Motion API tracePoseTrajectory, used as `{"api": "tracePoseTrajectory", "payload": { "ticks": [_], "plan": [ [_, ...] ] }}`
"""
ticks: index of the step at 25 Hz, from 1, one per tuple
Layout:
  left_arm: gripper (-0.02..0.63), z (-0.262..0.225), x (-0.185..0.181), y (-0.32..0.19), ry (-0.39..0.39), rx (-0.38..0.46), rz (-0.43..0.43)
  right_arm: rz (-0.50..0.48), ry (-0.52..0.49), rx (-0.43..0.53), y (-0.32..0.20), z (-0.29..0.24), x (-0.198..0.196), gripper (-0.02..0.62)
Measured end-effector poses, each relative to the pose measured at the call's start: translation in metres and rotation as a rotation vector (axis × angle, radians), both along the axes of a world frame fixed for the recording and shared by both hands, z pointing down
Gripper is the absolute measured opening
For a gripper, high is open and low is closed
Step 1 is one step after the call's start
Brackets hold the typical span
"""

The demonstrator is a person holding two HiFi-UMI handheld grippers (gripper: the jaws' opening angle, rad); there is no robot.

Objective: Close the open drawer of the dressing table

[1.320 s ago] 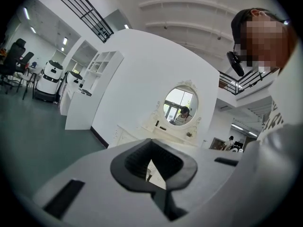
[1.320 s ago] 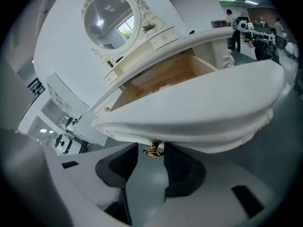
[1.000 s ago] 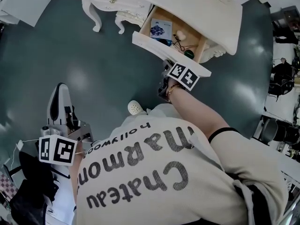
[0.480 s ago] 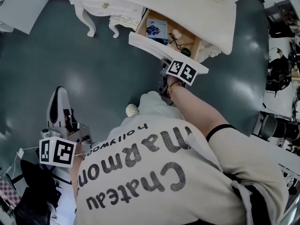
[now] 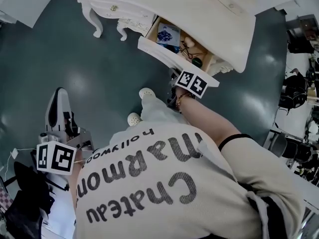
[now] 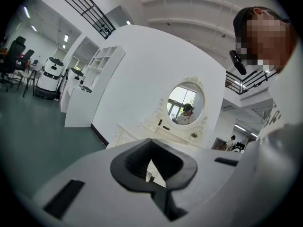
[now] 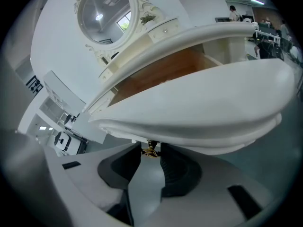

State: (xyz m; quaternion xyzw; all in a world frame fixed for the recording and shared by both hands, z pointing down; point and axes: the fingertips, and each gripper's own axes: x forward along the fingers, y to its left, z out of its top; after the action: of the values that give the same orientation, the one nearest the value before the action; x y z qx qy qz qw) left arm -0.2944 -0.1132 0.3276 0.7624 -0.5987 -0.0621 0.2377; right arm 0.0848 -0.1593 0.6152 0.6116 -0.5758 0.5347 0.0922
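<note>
Teal floor (image 5: 89, 68), white dressing table (image 5: 199, 9) (drawer (image 5: 159, 51) open), white wall (image 6: 142, 65)

From my end the dressing table (image 5: 199, 14) reads cream-white, its open drawer (image 5: 169, 51) honey-brown inside with a brass-gold knob (image 7: 150, 151) — all over a dark teal floor (image 5: 75, 68). The left gripper (image 6: 151, 150) is white with black pads (image 6: 180, 167), its cube (image 5: 55, 158) checked in black-and-white squares.

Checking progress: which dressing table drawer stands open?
The drawer at the right gripper, pulled out, things showing inside; the other drawer, with its gold knob, is shut.
</note>
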Motion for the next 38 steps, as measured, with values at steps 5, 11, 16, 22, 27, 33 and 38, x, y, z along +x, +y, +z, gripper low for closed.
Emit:
{"api": "tracePoseTrajectory", "payload": {
  "ticks": [5,11,16,22,27,33,38],
  "plan": [
    [0.006,-0.001,0.0,-0.006,-0.006,0.003,-0.024,-0.021,0.021,0.008,-0.016,0.002,0.008,0.147],
    [0.006,0.003,-0.005,-0.002,0.001,-0.014,-0.06,-0.052,0.054,0.012,-0.031,0.001,0.017,0.146],
    [0.005,0.005,-0.01,0.001,0.0,-0.023,-0.077,-0.086,0.092,0.017,-0.038,0.002,0.019,0.144],
    [0.006,0.007,-0.018,0.007,-0.004,-0.032,-0.106,-0.094,0.11,0.011,-0.044,0.004,0.024,0.144],
    [0.006,0.009,-0.029,0.011,-0.01,-0.046,-0.144,-0.097,0.124,0.011,-0.052,0.003,0.027,0.144],
    [0.006,0.013,-0.028,0.012,-0.021,-0.056,-0.159,-0.107,0.131,0.016,-0.062,0.004,0.033,0.144],
    [0.006,0.012,-0.026,0.01,-0.017,-0.054,-0.168,-0.114,0.145,0.021,-0.066,0.004,0.035,0.144]
  ]
}}
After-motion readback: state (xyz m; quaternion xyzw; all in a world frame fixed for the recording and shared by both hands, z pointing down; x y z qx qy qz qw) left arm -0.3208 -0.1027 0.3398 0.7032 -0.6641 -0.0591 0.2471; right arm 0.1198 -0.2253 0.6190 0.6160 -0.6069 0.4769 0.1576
